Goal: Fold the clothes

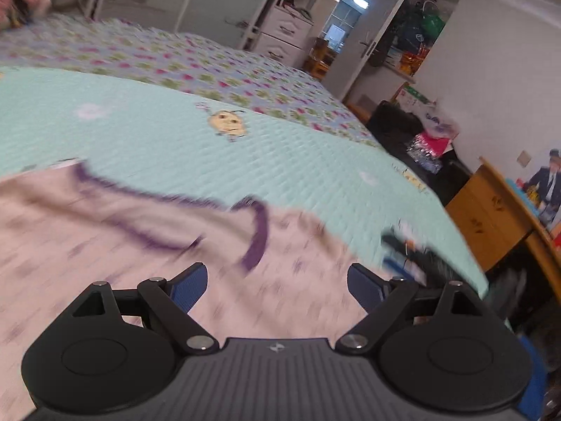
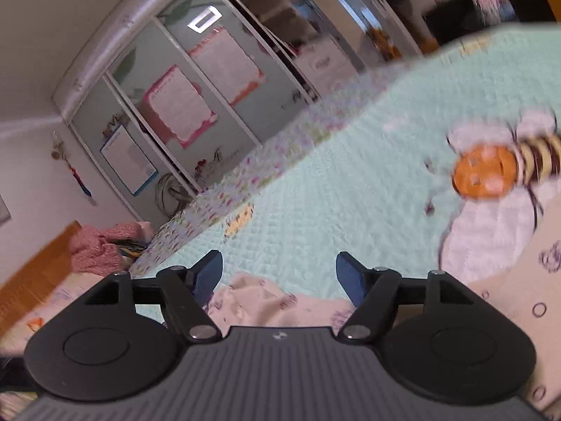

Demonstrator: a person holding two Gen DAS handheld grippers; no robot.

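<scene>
In the left wrist view, the left gripper (image 1: 277, 282) is hovering with its jaws spread wide and nothing between the blue pads, released above a pale pink cotton garment with small purple print and dark purple trim (image 1: 140, 245). The garment is lying spread on the mint-green quilted bed cover with cartoon patches (image 1: 280, 154), toward the cover's near edge, presumably laid flat so a fold can be made. Beyond, white drawers (image 1: 284, 33) are standing past the bed's far edge, all pushed in (contents hidden).

In the right wrist view, the right gripper (image 2: 279, 273) is likewise standing open and empty; a bunched corner of the pink garment (image 2: 266, 301) is lying just under the jaws on the cover, not pinched. A bee patch (image 2: 505, 161) is showing toward the cover's right edge. No basket or box for clothes is showing in either view.
</scene>
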